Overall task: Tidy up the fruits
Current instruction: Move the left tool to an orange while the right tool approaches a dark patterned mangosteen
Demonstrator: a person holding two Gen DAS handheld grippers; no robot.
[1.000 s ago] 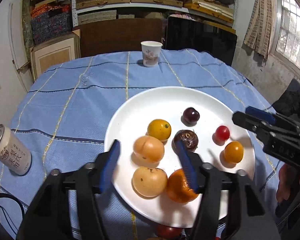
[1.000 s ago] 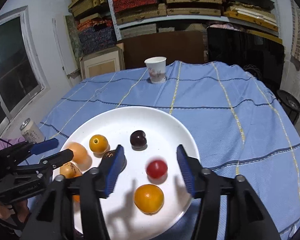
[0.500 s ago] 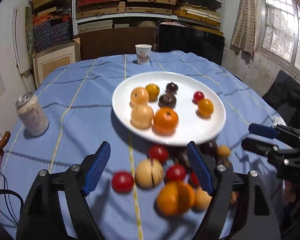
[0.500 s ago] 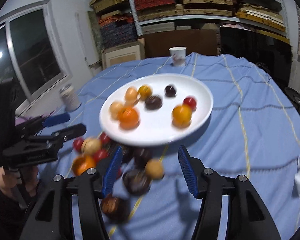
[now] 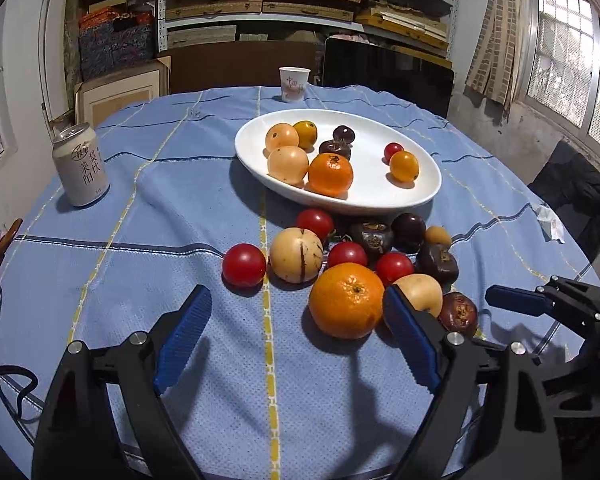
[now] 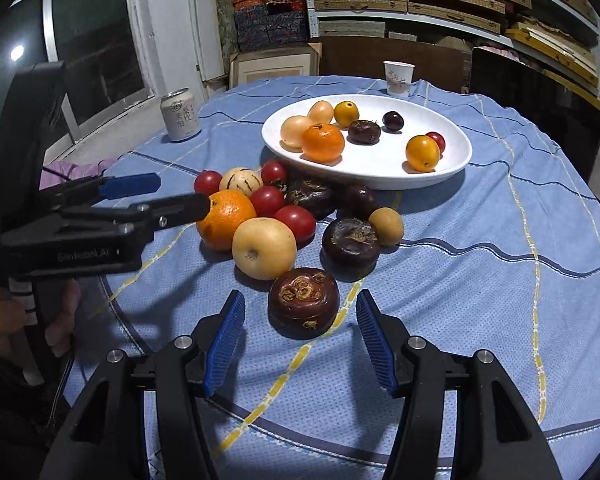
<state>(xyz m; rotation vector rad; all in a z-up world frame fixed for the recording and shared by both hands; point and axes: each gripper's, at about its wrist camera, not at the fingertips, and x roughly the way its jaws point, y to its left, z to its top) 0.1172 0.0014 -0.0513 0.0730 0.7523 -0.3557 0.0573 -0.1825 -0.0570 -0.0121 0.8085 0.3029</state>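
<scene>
A white plate (image 5: 422, 196) (image 6: 456, 164) on the blue tablecloth holds several fruits. In front of it lies a loose pile: an orange (image 5: 346, 300) (image 6: 226, 218), red tomatoes (image 5: 244, 265), a striped pale melon (image 5: 296, 255), a yellow pear (image 6: 264, 248) and dark brown fruits (image 6: 303, 302). My left gripper (image 5: 296, 346) is open and empty, just short of the orange. My right gripper (image 6: 300, 344) is open and empty, its blue pads either side of the nearest dark brown fruit, a little behind it.
A drink can (image 5: 81, 170) (image 6: 180, 116) stands at the left of the table. A paper cup (image 5: 294, 84) (image 6: 398, 78) stands at the far edge. A crumpled white tissue (image 5: 550, 222) lies at the right. Shelves of boxes fill the back wall.
Both grippers have pulled back from over the plate toward the near table edge and dropped lower. The loose fruit pile is now in front of them.
</scene>
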